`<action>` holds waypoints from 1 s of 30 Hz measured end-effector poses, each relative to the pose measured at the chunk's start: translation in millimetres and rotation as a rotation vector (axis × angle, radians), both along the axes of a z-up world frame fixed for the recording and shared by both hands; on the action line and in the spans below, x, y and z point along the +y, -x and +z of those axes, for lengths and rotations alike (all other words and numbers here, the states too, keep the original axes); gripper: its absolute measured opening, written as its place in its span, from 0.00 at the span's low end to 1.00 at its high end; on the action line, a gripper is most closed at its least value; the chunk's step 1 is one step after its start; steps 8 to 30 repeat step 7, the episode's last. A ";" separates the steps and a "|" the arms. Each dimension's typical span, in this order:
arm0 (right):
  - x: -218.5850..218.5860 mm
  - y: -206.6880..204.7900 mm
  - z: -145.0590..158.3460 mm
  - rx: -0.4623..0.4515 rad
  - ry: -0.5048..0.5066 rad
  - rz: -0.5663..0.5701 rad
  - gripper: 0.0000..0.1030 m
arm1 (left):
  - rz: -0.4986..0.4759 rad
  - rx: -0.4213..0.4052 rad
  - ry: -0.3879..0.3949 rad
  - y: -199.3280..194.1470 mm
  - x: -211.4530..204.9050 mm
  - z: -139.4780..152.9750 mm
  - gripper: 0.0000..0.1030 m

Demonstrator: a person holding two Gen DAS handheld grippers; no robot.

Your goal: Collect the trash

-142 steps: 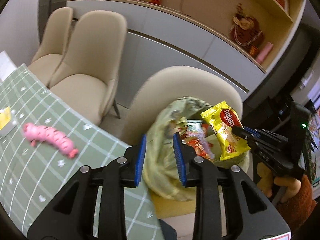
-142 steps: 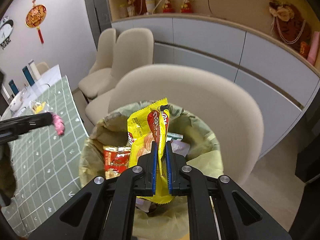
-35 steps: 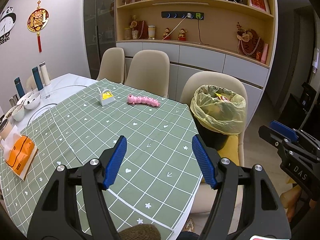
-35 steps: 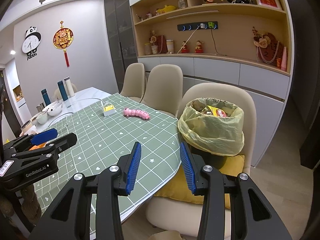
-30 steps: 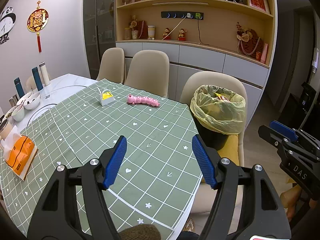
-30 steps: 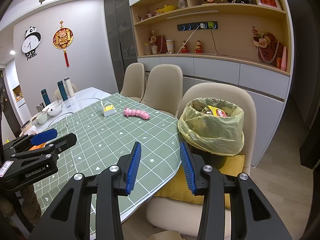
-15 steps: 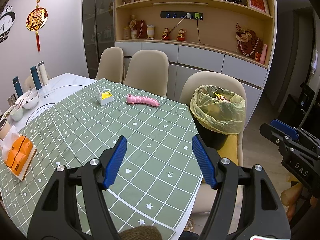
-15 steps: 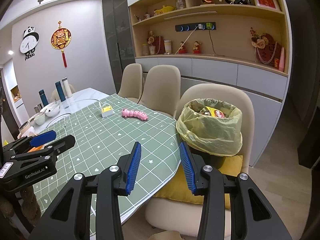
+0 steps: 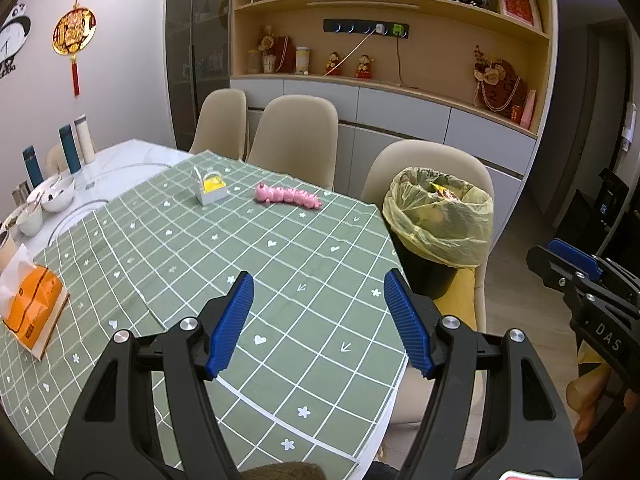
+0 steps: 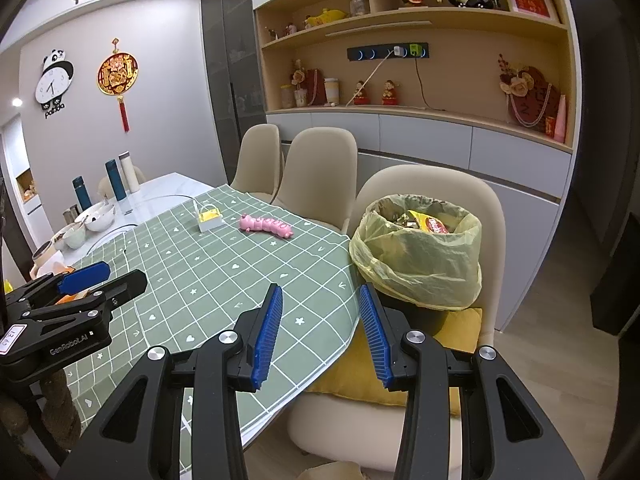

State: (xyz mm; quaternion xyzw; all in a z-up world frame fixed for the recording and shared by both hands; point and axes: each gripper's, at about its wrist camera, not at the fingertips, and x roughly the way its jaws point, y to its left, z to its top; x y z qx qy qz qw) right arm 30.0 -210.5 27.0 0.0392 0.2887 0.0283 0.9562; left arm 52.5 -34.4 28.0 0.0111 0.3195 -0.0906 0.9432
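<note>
grippers both stand empty. my left gripper (image 9: 318,322) has its blue pads (image 9: 232,322) spread wide, with only the green checked tablecloth (image 9: 168,248) showing through the gap; they press on nothing. my right gripper (image 10: 320,334) is parted too, though less widely, and holds nothing; between its pads i see the cloth's rounded edge and the yellow cushion (image 10: 460,332) on the chair seat below. each tool shows in the other's view: the right one at 3 o'clock in the left camera, the left one at 9 o'clock in the right camera, both hanging in the air and well apart.

the trash bin (image 10: 416,256), dark with a pale yellow bag (image 9: 440,220) folded over its rim, sits on the cushion on the beige chair (image 10: 432,184) just beside the table edge, at about 1 o'clock from either gripper. wrappers (image 10: 432,224), one yellow and red, lie in the top of the bag.

on the cloth, a pink toy (image 9: 286,196) lies at 12 o'clock from the left gripper, with a small white box with something yellow in it (image 9: 210,190) just beside it at 11 o'clock. an orange tissue pack (image 9: 30,306) rests at 9 o'clock near the table edge. bowls (image 9: 56,198) and bottles (image 9: 74,144) stand on the bare white part of the table at 10 o'clock.
</note>
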 end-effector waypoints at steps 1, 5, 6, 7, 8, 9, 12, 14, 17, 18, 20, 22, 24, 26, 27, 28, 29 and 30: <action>1.1 -0.8 -0.4 0.002 0.004 0.001 0.37 | 0.009 0.020 0.006 -4.1 3.7 -3.4 0.62; 12.1 -16.6 -9.2 0.042 0.035 0.031 0.37 | 0.121 0.161 0.013 -39.6 44.9 -42.2 0.62; 18.1 -22.2 -13.7 0.059 0.048 0.050 0.37 | 0.177 0.190 0.003 -46.9 60.4 -52.9 0.62; 27.1 -30.9 -20.6 0.080 0.069 0.084 0.37 | 0.254 0.215 -0.002 -55.2 82.9 -66.8 0.62; 27.1 -30.9 -20.6 0.080 0.069 0.084 0.37 | 0.254 0.215 -0.002 -55.2 82.9 -66.8 0.62; 27.1 -30.9 -20.6 0.080 0.069 0.084 0.37 | 0.254 0.215 -0.002 -55.2 82.9 -66.8 0.62; 27.1 -30.9 -20.6 0.080 0.069 0.084 0.37 | 0.254 0.215 -0.002 -55.2 82.9 -66.8 0.62; 27.1 -30.9 -20.6 0.080 0.069 0.084 0.37 | 0.254 0.215 -0.002 -55.2 82.9 -66.8 0.62; 27.1 -30.9 -20.6 0.080 0.069 0.084 0.37 | 0.254 0.215 -0.002 -55.2 82.9 -66.8 0.62; 27.1 -30.9 -20.6 0.080 0.069 0.084 0.37 | 0.254 0.215 -0.002 -55.2 82.9 -66.8 0.62; 27.1 -30.9 -20.6 0.080 0.069 0.084 0.37 | 0.254 0.215 -0.002 -55.2 82.9 -66.8 0.62; 27.1 -30.9 -20.6 0.080 0.069 0.084 0.37 | 0.254 0.215 -0.002 -55.2 82.9 -66.8 0.62; 27.1 -30.9 -20.6 0.080 0.069 0.084 0.37 | 0.254 0.215 -0.002 -55.2 82.9 -66.8 0.62; 27.1 -30.9 -20.6 0.080 0.069 0.084 0.37 | 0.254 0.215 -0.002 -55.2 82.9 -66.8 0.62; 27.1 -30.9 -20.6 0.080 0.069 0.084 0.37 | 0.254 0.215 -0.002 -55.2 82.9 -66.8 0.62; 27.1 -30.9 -20.6 0.080 0.069 0.084 0.37 | 0.254 0.215 -0.002 -55.2 82.9 -66.8 0.62; 27.1 -30.9 -20.6 0.080 0.069 0.084 0.37 | 0.254 0.215 -0.002 -55.2 82.9 -66.8 0.62; 27.1 -30.9 -20.6 0.080 0.069 0.084 0.37 | 0.254 0.215 -0.002 -55.2 82.9 -66.8 0.62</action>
